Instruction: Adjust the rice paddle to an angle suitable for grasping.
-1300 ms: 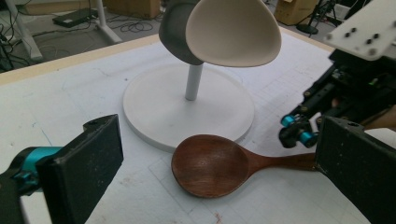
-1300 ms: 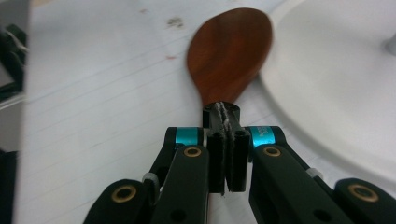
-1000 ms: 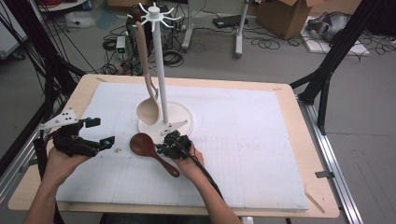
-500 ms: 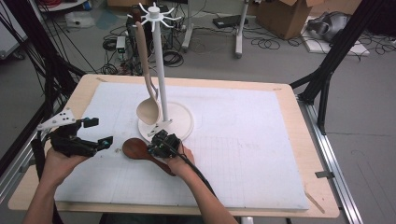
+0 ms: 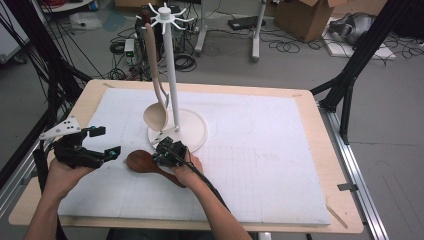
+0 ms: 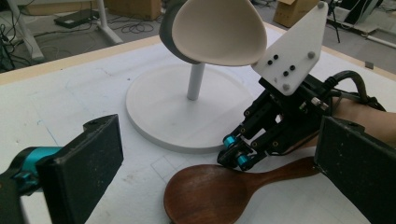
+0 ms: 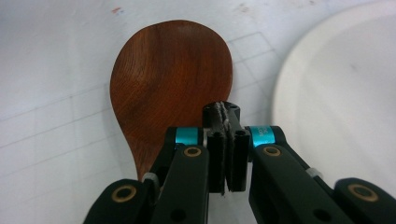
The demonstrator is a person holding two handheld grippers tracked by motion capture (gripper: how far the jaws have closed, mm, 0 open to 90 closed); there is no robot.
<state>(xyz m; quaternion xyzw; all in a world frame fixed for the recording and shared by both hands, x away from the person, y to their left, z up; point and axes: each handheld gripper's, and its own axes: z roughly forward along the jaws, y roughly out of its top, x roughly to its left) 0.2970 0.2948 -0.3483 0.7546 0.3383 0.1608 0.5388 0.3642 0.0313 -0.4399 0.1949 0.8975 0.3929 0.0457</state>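
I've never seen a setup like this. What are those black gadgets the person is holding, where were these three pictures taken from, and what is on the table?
There is no robot arm here. A person holds a black hand-held gripper, a two-jaw pincer, in each hand. One picture looks down from above the table; the other two come from small cameras riding on each pincer. The left hand-held gripper has its jaws open and holds nothing. The right hand-held gripper has its jaws shut, right above a dark wooden spoon lying on the white mat; whether it pinches the spoon, I can't tell. Behind stands a white rack on a round base, with a pale ladle hanging from it.
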